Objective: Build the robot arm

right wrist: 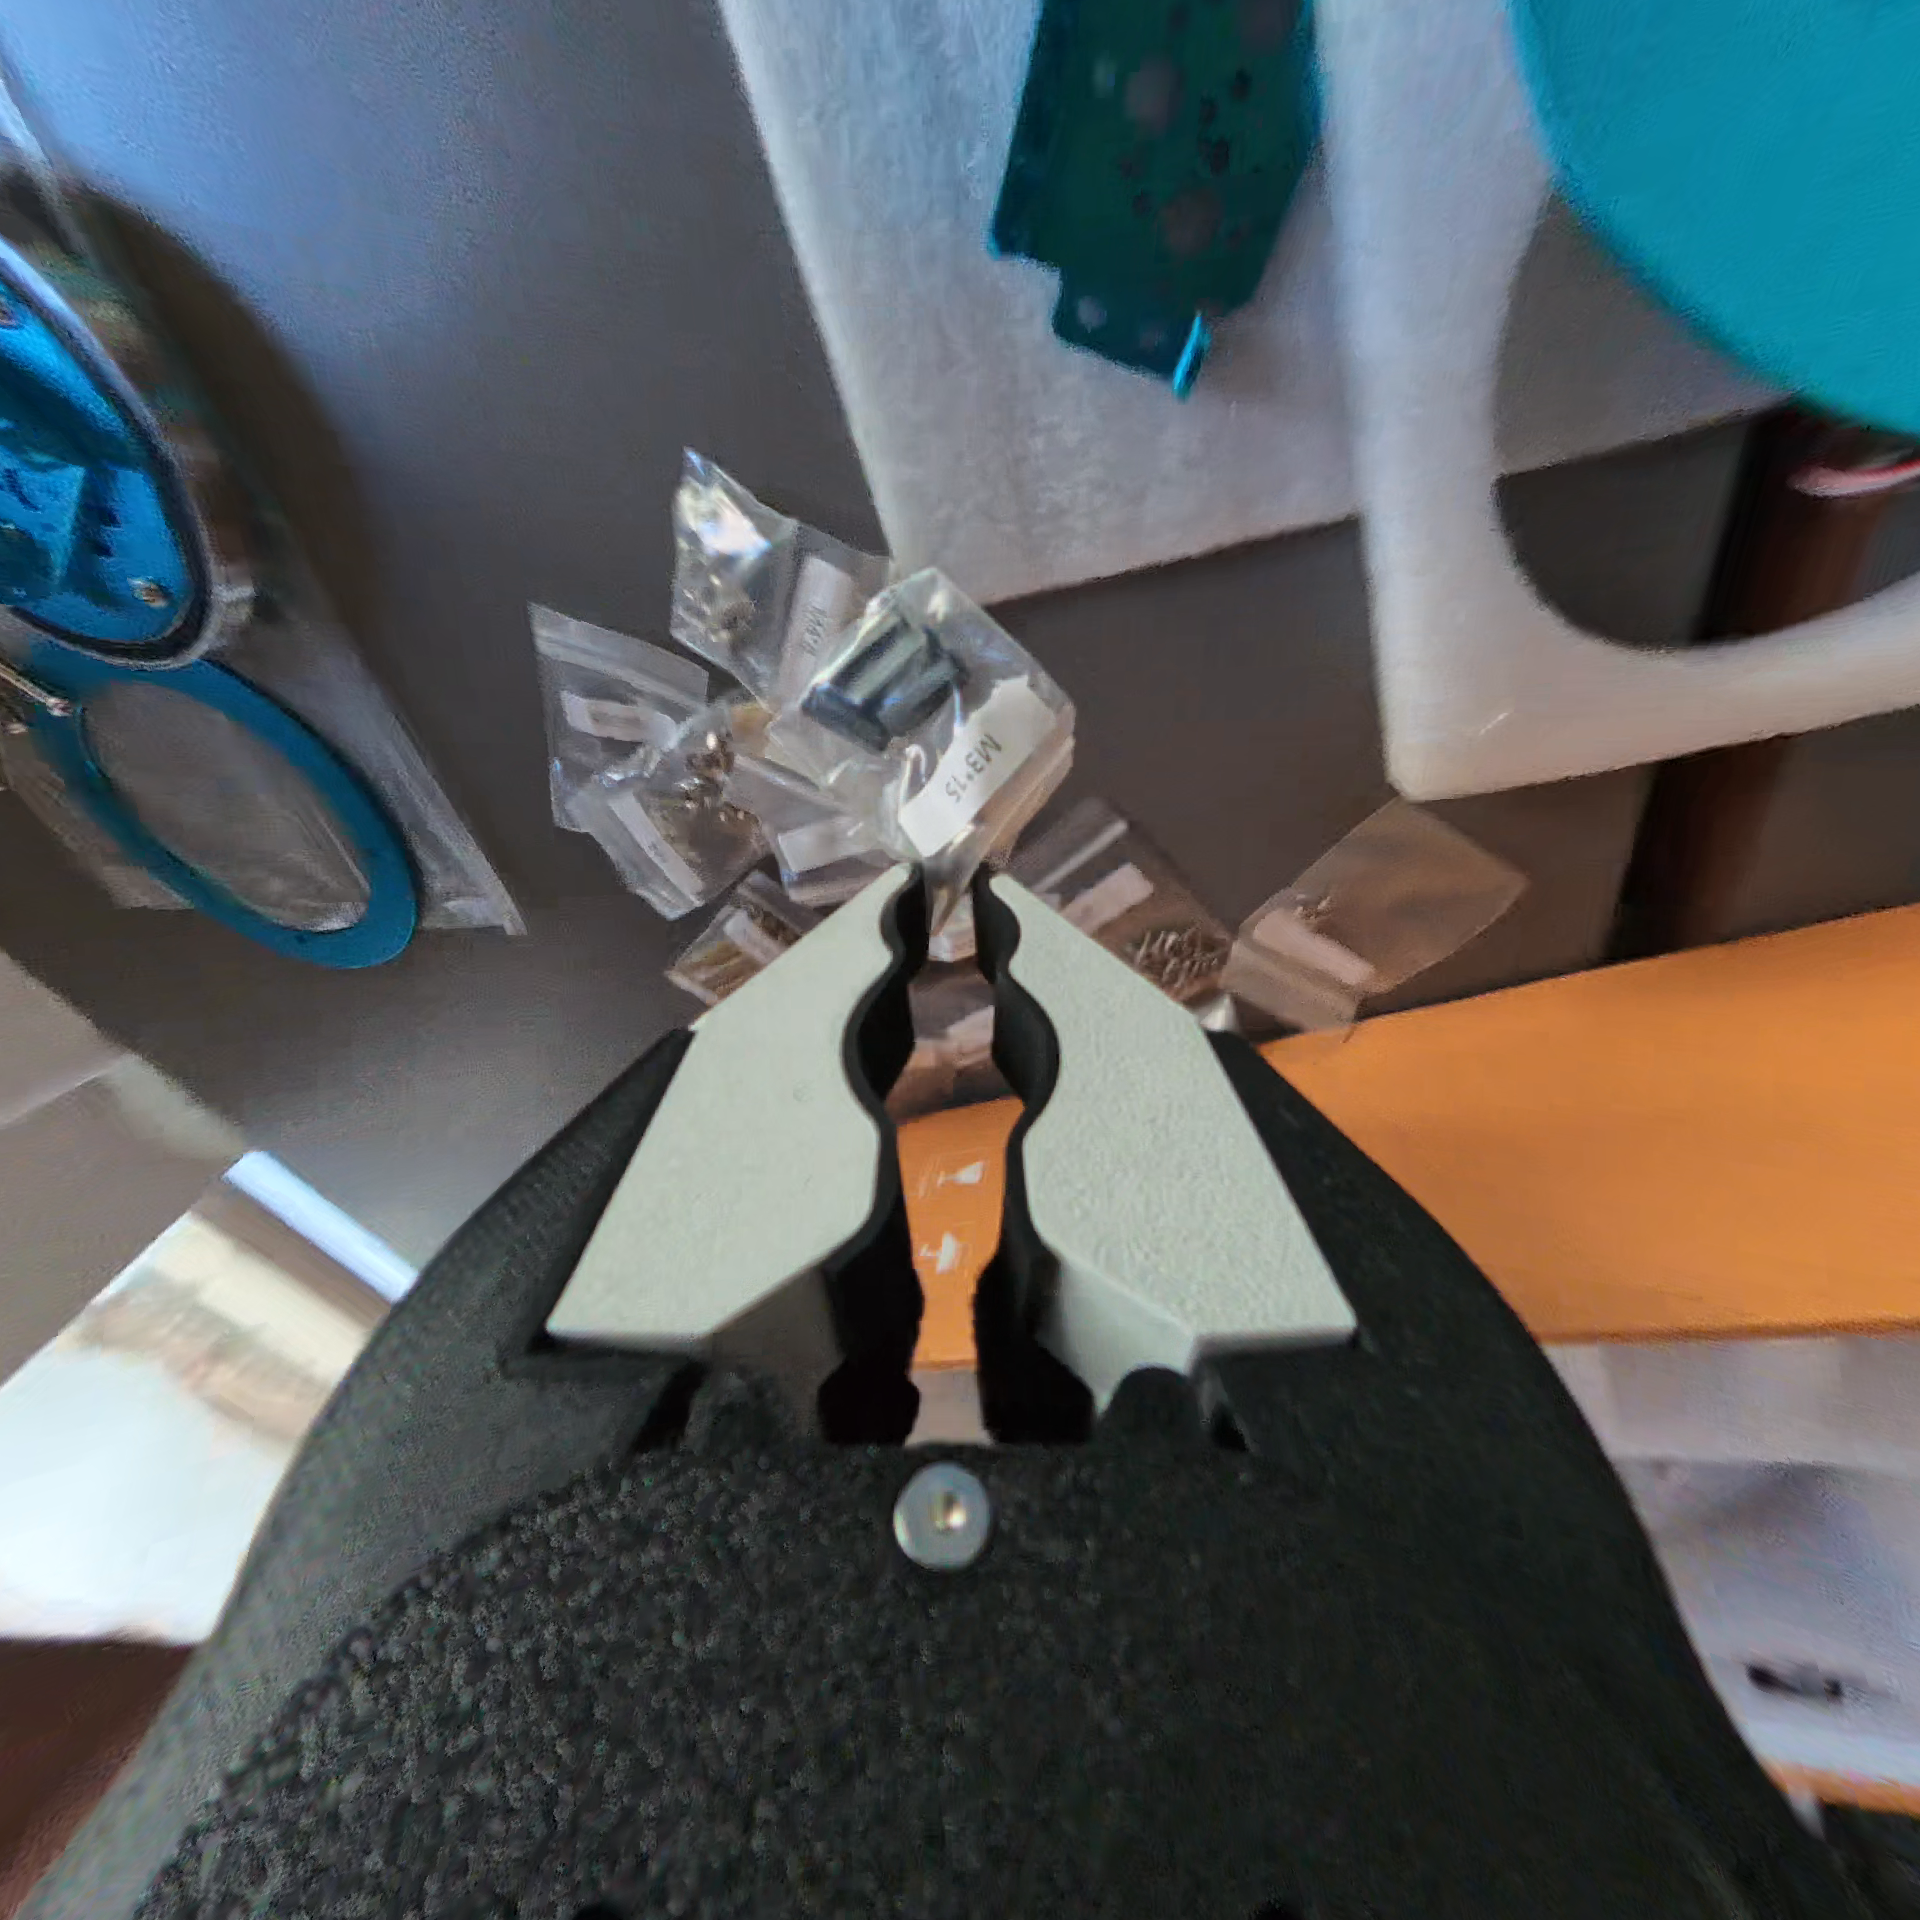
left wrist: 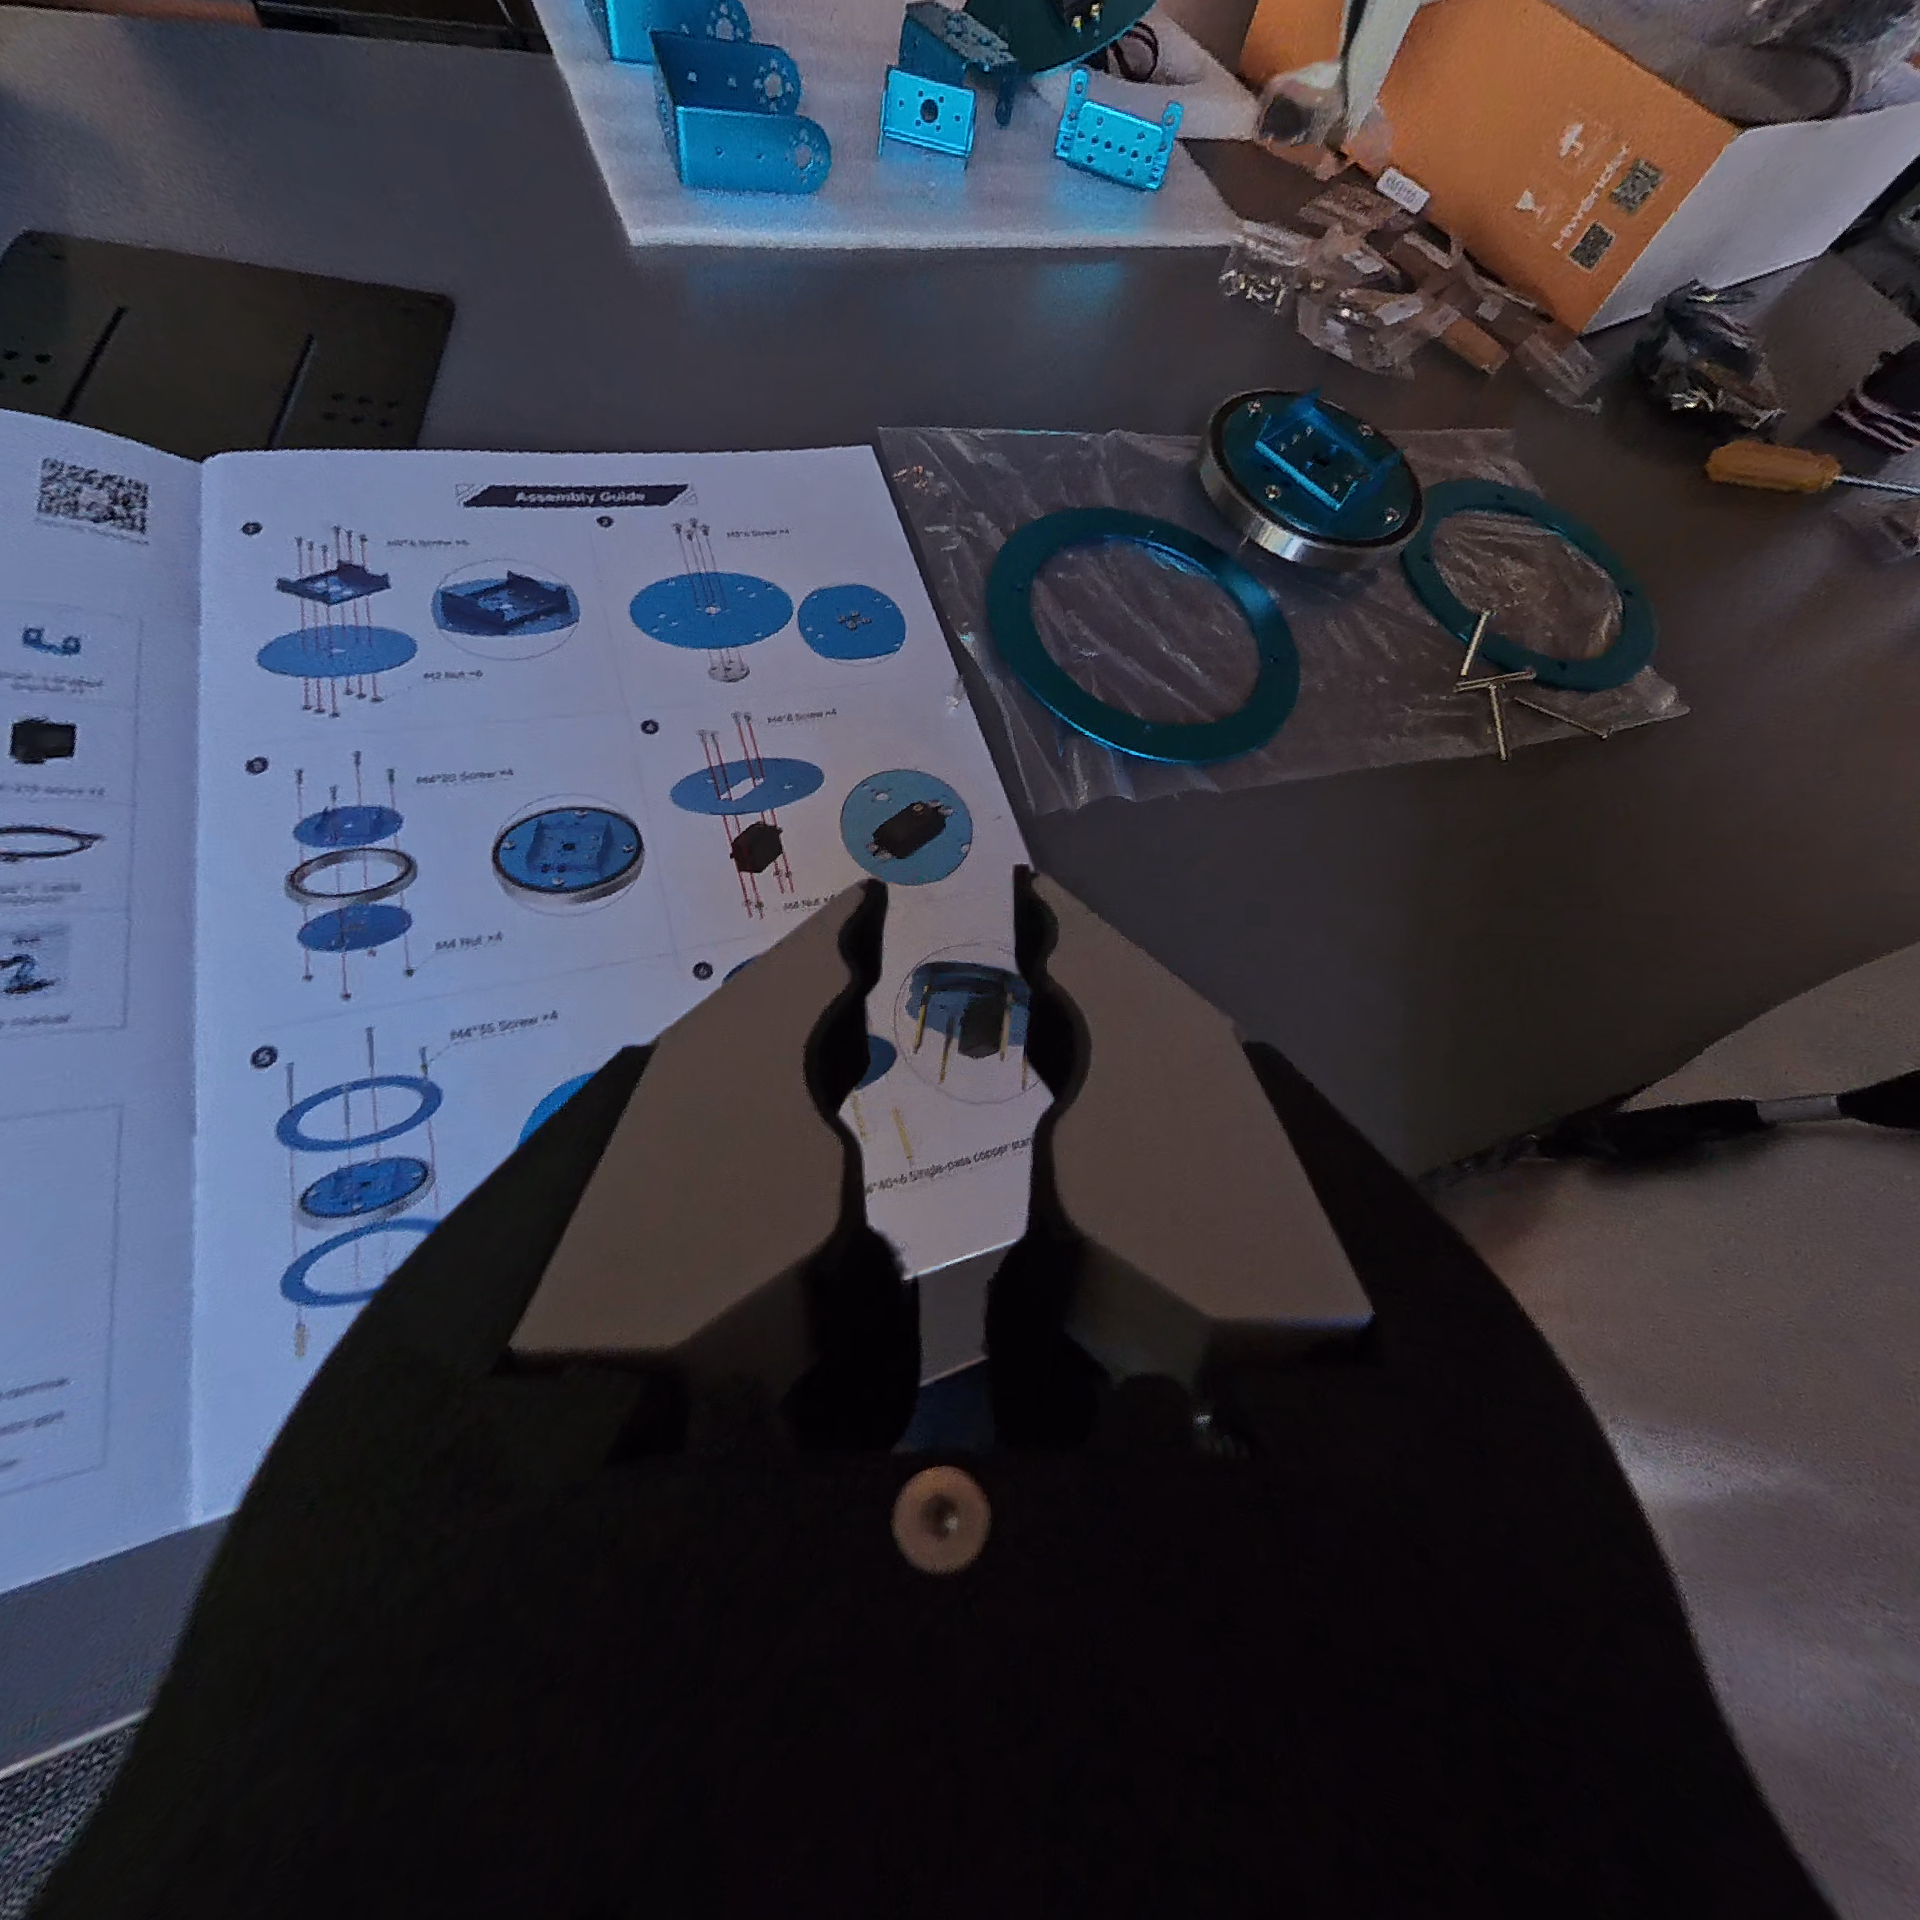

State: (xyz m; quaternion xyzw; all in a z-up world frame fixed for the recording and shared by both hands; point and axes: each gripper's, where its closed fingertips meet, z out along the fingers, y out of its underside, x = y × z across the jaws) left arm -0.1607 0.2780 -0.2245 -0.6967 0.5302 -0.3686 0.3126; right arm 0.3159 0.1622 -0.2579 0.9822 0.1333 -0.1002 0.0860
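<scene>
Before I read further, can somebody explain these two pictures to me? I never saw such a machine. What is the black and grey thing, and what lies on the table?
Each picture comes from a camera on a hand-held two-finger tool, looking forward along its fingers. A person holds one in each hand; there is no robot arm.

In the left view, the left tool hovers slightly open and empty over an open assembly booklet. Beside the booklet, a clear plastic sheet carries two blue rings, a round bearing part and some loose screws.

In the right view, the right tool pinches the corner of a small clear bag of hardware, above a pile of similar bags and beside an orange box.
</scene>
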